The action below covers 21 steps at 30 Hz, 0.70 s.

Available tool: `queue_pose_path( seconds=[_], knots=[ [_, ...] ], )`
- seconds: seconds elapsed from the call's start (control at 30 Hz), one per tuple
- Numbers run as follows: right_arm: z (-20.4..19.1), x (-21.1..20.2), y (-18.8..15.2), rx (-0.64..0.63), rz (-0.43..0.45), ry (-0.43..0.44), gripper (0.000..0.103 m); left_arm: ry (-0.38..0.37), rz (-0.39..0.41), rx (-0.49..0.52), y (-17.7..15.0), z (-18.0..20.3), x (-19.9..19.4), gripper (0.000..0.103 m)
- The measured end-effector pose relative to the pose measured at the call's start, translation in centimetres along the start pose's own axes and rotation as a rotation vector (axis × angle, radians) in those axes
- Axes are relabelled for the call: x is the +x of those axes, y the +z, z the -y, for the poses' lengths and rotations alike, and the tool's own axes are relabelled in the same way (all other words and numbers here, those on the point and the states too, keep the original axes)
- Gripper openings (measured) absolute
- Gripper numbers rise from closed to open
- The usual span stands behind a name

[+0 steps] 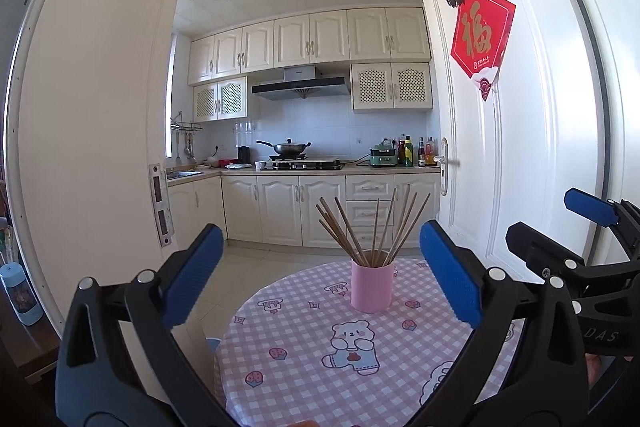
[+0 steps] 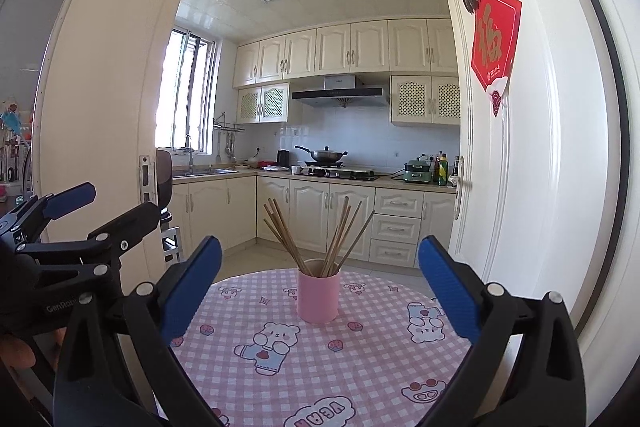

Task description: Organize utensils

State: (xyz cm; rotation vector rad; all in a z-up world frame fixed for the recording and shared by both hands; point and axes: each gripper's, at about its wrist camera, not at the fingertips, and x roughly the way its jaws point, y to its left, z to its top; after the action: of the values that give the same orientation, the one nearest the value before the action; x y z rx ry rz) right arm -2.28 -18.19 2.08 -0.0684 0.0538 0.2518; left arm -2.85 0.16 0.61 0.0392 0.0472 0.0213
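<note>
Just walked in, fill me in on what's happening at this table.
A person holds two grippers above a round table with a pink checked cloth. The left gripper and right gripper are both open, holding nothing. A pink cup stands upright on the table with the wooden chopsticks fanned out inside. Neither gripper touches it.

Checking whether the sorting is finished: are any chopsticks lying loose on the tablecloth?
No, all the chopsticks stand fanned out inside the pink cup, and none lie on the checked tablecloth.
</note>
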Motion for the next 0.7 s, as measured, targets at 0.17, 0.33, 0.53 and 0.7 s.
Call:
queue_pose_path(
  seconds=[0.17, 0.33, 0.53, 0.7],
  knots=[
    [-0.06, -0.09, 0.00, -0.007, 0.005, -0.009, 0.095, 0.001, 0.002, 0.002, -0.03, 0.11, 0.02, 0.097],
    [-0.07, -0.13, -0.05, -0.007, 0.004, -0.010, 0.095, -0.003, 0.003, 0.001, -0.17, 0.09, 0.09, 0.097],
    [-0.22, -0.30, -0.08, -0.016, 0.008, -0.019, 0.095, -0.002, 0.005, 0.002, -0.22, 0.08, 0.11, 0.097],
    [-0.23, -0.30, -0.10, -0.015, 0.008, -0.020, 0.095, -0.003, 0.007, 0.002, -0.35, -0.03, 0.07, 0.097]
  ],
)
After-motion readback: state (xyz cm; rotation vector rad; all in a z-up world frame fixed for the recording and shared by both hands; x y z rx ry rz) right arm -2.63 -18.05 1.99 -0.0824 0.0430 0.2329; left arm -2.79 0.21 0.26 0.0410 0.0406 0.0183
